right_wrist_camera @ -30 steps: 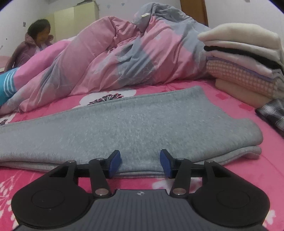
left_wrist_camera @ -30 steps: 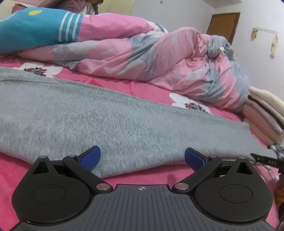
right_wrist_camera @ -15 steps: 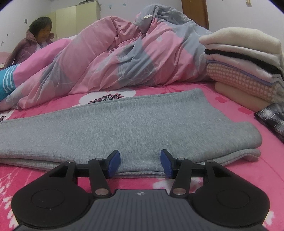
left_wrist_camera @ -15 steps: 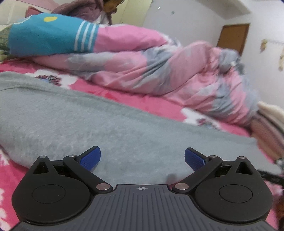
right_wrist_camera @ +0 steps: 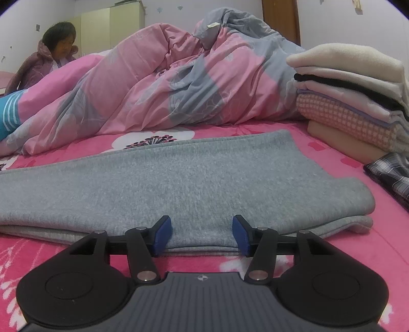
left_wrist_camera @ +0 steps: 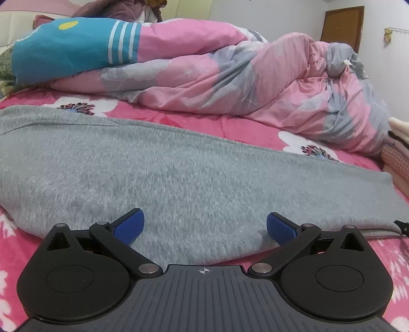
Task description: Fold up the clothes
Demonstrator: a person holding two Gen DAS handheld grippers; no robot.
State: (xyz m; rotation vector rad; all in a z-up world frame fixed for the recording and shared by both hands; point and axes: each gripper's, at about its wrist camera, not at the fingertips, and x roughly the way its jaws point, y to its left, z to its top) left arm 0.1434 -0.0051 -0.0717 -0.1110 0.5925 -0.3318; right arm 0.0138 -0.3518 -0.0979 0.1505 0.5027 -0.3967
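On the pink flowered bedspread: grey garment, laid long and flat, already doubled lengthwise judging by the layered edge in the right wrist view. Fills the middle of both views, 9 to 3 o'clock.

Left gripper: fingers spread wide, blue pads over the near hem, nothing pinched. Compared with a second ago, swung toward 9 o'clock and pushed in closer; cloth edge now runs under both pads where before it sat only partly between them. Half a second ago the view was blurred, now sharp, so likely settling.

Right gripper: fingers partly spread, narrower than the left, pads either side of the folded near edge, not closed on it. Hardly shifted over the last second; only a slight creep forward.

Reading: both tools lined up on the near hem, grab not yet made. Next fold probably crosswise.

At 2–3 o'clock in the right view: stack of folded clothes, plaid cloth beside it. At 12 o'clock: bunched pink and grey quilt. At 10 o'clock: a person in a purple jacket.

Writing: none legible. Small white tag on the quilt, too small to read. Crosshair mark on each gripper body only.
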